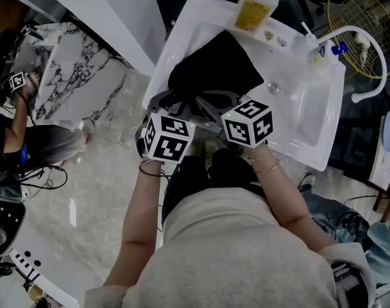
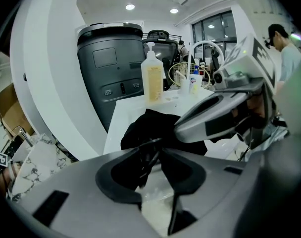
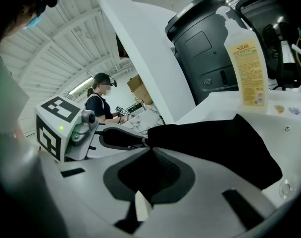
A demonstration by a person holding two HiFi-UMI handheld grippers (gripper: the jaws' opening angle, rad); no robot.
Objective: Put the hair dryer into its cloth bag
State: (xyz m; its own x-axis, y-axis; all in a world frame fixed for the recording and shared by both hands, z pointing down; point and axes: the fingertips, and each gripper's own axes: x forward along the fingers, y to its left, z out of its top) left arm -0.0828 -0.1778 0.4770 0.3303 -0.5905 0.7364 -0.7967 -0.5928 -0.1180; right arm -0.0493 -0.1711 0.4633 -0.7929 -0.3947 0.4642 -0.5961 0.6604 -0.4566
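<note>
A black cloth bag (image 1: 214, 66) lies on the white sink counter (image 1: 182, 31), its near edge bunched toward me. My left gripper (image 1: 185, 101) is shut on that edge, with black cloth and cord strands caught between its tips (image 2: 153, 143). Right beside it, my right gripper (image 1: 208, 101) is shut on the same edge of the bag (image 3: 220, 143), tips meeting at the cloth (image 3: 149, 148). In the right gripper view the left gripper's tip (image 3: 139, 143) sits almost against mine. The bag (image 2: 155, 125) bulges slightly. No hair dryer shows in any view.
A yellow-labelled soap bottle (image 1: 254, 5) stands at the counter's far edge. The basin (image 1: 310, 108) and a white curved faucet (image 1: 349, 37) are to the right. A dark grey bin (image 2: 108, 68) stands behind the counter. Another person (image 3: 98, 100) works at the far left.
</note>
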